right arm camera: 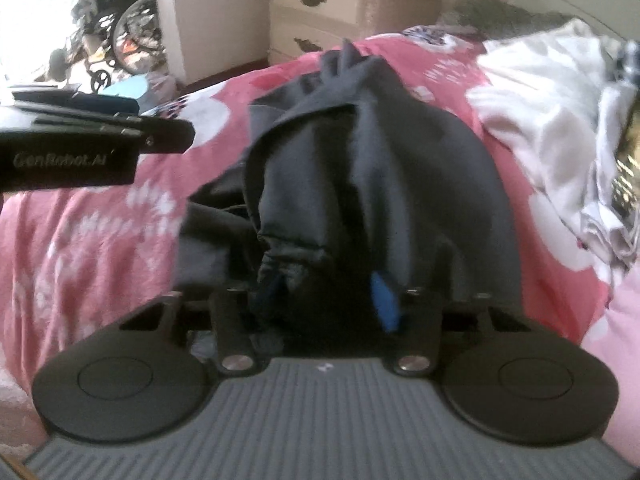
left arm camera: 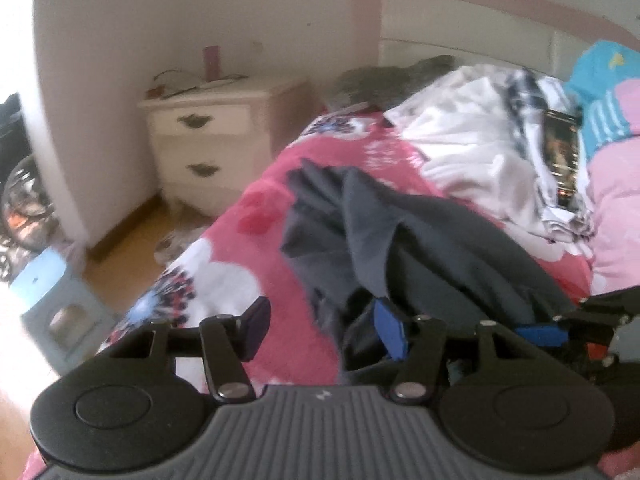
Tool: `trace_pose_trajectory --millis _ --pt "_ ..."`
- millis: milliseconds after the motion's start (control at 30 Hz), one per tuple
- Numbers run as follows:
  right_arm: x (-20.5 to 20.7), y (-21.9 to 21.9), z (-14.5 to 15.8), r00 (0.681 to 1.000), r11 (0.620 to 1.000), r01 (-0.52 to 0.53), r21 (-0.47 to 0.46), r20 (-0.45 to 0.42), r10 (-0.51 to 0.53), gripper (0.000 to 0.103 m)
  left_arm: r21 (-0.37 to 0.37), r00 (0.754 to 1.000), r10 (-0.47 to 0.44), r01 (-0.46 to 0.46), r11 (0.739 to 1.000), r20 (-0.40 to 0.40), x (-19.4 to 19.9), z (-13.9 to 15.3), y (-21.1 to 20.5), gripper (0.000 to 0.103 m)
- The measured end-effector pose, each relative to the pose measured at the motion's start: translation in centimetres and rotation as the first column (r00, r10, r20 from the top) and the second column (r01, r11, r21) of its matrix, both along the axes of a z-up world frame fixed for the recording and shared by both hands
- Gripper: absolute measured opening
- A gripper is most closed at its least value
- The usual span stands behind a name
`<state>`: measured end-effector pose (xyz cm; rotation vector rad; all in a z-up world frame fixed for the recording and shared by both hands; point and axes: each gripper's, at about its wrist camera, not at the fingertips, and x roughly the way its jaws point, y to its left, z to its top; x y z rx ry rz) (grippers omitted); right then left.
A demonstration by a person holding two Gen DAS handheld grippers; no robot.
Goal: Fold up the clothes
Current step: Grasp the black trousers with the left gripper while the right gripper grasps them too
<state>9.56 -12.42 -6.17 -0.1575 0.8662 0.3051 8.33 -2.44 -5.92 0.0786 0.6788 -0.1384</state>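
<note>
right wrist: right gripper (right arm camera: 328,304) clamps dark garment (right arm camera: 360,168); left gripper (left arm camera: 324,328) apart.

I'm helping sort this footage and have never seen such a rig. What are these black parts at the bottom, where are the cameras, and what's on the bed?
These are two hand-held grippers, each with a camera looking along its fingers. One picture is from the left gripper, the other from the right gripper; the left one also shows at the left edge of the right view. On the pink flowered bedspread lies a crumpled dark garment, with white laundry behind it. The right gripper's fingers have dark cloth bunched between them and look closed on it. The left gripper has cloth against one finger, but its grip is unclear.
</note>
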Motion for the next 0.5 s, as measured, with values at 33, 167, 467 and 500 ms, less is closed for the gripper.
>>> trace_pose_trajectory --millis 33,167,467,500 --pt "0.1 -0.7 0.1 1.000 1.000 0.017 0.019 -0.004 -0.017 0.021 0.006 1.000 -0.013 0.013 1.000 0.001 0.0 -0.1 -0.3 0.056" --pt "0.3 -3.8 0.8 0.995 0.988 0.096 0.124 -0.012 -0.095 0.010 0.060 0.995 -0.092 0.091 0.994 0.022 -0.4 0.0 -1.5 0.055" --pt "0.7 -9.4 2.2 0.981 0.874 0.192 0.447 -0.083 -0.174 0.007 0.367 0.912 -0.397 0.336 0.868 0.106 -0.8 -0.2 -5.4 0.056" --pt "0.8 -9.7 2.3 0.982 0.866 0.189 0.463 -0.087 -0.167 0.007 0.422 0.884 -0.456 0.377 0.824 0.101 -0.9 -0.6 -6.1 0.056"
